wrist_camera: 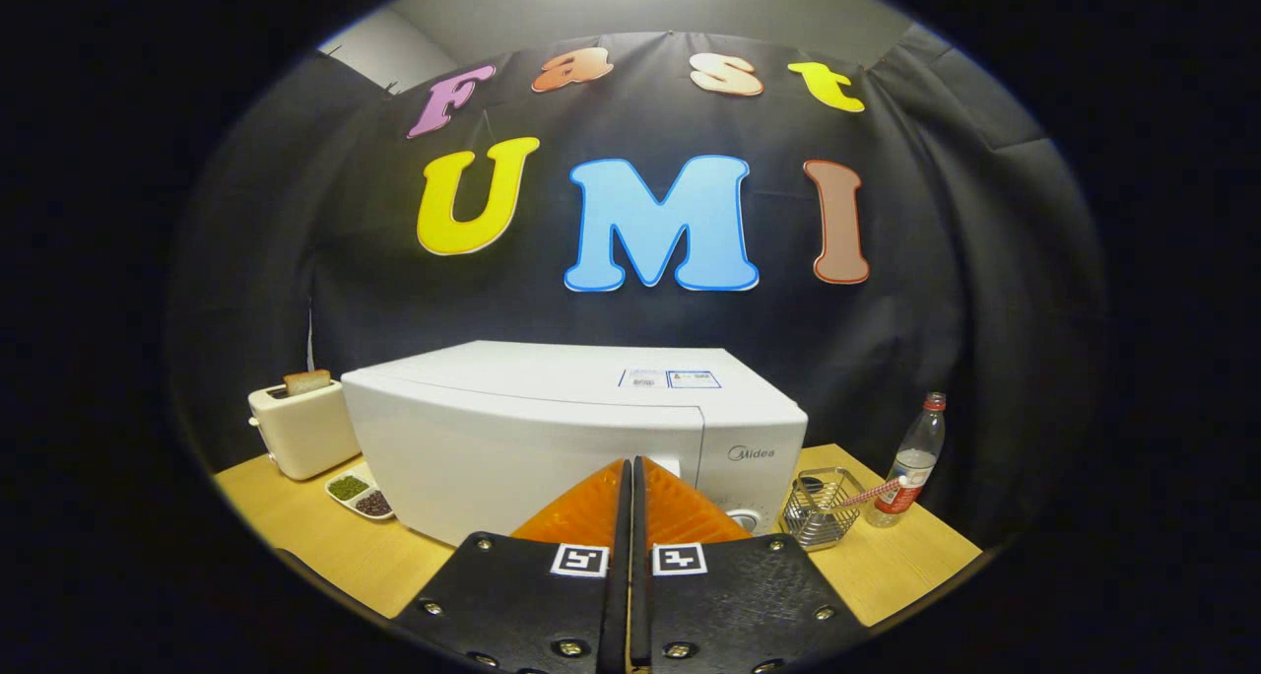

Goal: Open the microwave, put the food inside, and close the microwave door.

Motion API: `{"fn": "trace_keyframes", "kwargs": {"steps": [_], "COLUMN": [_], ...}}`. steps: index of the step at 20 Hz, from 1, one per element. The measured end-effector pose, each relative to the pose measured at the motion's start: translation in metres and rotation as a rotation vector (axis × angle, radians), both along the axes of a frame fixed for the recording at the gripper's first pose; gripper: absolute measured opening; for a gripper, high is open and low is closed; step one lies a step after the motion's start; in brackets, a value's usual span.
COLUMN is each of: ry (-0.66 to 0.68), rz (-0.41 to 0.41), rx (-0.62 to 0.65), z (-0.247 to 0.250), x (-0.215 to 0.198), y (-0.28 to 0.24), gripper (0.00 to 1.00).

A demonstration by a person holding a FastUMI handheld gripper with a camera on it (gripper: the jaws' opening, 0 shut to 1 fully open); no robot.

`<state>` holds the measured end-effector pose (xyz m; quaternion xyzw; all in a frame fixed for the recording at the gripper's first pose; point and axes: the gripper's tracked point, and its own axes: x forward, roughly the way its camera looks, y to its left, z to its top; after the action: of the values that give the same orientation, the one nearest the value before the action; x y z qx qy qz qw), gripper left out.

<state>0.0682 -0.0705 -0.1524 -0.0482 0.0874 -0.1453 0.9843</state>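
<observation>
Standing at the bench, I see the gripper held level with its jaws pressed together and nothing between them, the tips pointing at the lower front of the microwave. The microwave sits square in the middle of the bench, just ahead of the jaws, its door closed flush. It looks a heavy, rigid box with a smooth, glossy door, so I'd expect the jaws to slide off the flat face; the place to take hold is likely the door's edge at the seam beside the control panel, near the knob that shows just past the right fingertip, though I cannot make out a handle or a release button from here. The door ought to swing stiffly on its hinge, not flex. As for the food, a small dish with something green and something dark in it lies on the bench by the microwave's left corner, in front of a toaster with a slice of bread standing in it. To the right stand a wire basket and a bottle.
</observation>
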Motion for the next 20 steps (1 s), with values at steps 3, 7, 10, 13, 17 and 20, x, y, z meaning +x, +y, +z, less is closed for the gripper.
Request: {"fn": "trace_keyframes", "kwargs": {"steps": [3,7,10,13,17,20], "ry": [-0.04,-0.137,-0.175,-0.199,-0.203,-0.208], "rz": [0.018,0.068,0.11,0.095,0.05,-0.004], "rx": [-0.036,-0.104,-0.094,-0.111,-0.134,-0.133], "z": [0.04,0.109,0.155,0.195,0.22,0.227], "x": [-0.021,-0.049,-0.064,-0.078,-0.087,-0.092], "y": [0.011,0.035,0.059,0.066,0.069,0.059], "gripper": [0.02,0.03,0.03,0.03,0.04,0.19]}}
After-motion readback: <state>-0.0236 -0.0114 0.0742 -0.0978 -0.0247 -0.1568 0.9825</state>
